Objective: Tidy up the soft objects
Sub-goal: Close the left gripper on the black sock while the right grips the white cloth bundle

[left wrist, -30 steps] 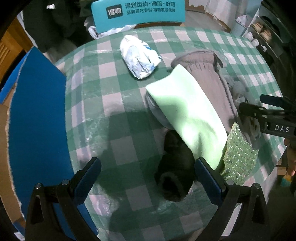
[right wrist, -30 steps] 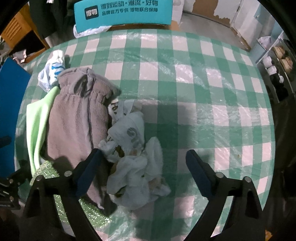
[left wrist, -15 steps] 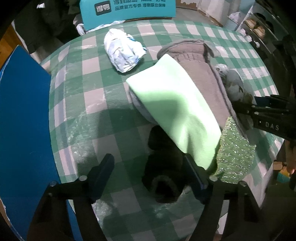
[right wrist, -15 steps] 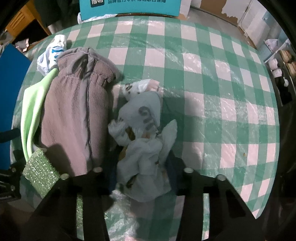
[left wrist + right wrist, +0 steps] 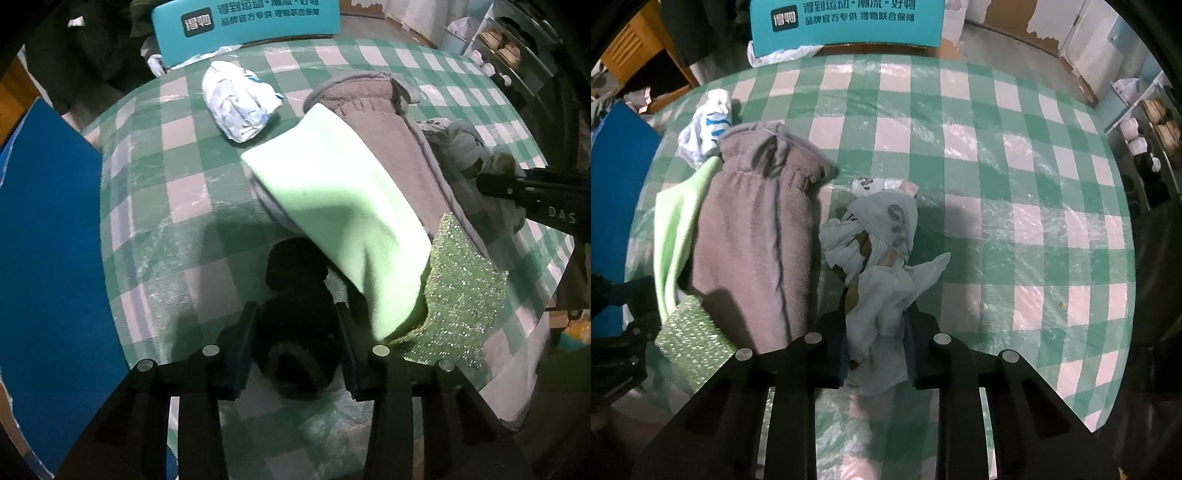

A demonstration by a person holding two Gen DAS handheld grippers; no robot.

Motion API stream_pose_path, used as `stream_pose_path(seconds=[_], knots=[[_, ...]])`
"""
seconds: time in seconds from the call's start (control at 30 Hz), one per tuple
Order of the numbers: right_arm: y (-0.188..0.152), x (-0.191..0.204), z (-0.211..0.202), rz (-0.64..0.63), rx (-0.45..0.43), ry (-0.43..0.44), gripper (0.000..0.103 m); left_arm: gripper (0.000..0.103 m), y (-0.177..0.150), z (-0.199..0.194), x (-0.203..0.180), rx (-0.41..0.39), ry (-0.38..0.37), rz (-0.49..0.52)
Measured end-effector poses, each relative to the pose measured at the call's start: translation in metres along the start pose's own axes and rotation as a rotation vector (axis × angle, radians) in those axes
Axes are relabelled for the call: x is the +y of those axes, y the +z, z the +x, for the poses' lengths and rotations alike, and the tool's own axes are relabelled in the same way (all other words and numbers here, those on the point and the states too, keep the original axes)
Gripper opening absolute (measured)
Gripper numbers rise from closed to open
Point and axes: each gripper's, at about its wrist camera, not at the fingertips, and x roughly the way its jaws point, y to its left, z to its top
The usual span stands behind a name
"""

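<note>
My left gripper (image 5: 295,325) is shut on a rolled black sock (image 5: 295,295) lying on the green checked tablecloth (image 5: 177,192). Beside the sock lie a light green cloth (image 5: 340,192) over a grey-brown towel (image 5: 406,136), and a glittery green sponge cloth (image 5: 461,291). My right gripper (image 5: 875,332) is shut on a crumpled white printed cloth (image 5: 882,258) just right of the grey-brown towel (image 5: 753,236). The right gripper also shows at the right edge of the left wrist view (image 5: 532,195).
A crumpled white and blue cloth (image 5: 236,99) lies at the far side of the table, also seen in the right wrist view (image 5: 705,129). A blue board (image 5: 48,236) stands at the table's left. A teal box (image 5: 846,22) stands behind the table. Shelves (image 5: 1145,125) stand at the right.
Both grippers moved forward and closed: the left on the black sock, the right on the white printed cloth. Both were open a second ago.
</note>
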Motion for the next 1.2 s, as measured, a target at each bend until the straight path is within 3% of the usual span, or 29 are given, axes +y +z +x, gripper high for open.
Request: stream_pose_path(seconds=[1.2], knots=[[-0.009,0.064,-0.113,-0.096,-0.209,0.095,0.021,0.040,-0.014,-0.102,0.031,-0.210,0.082,-0.073]])
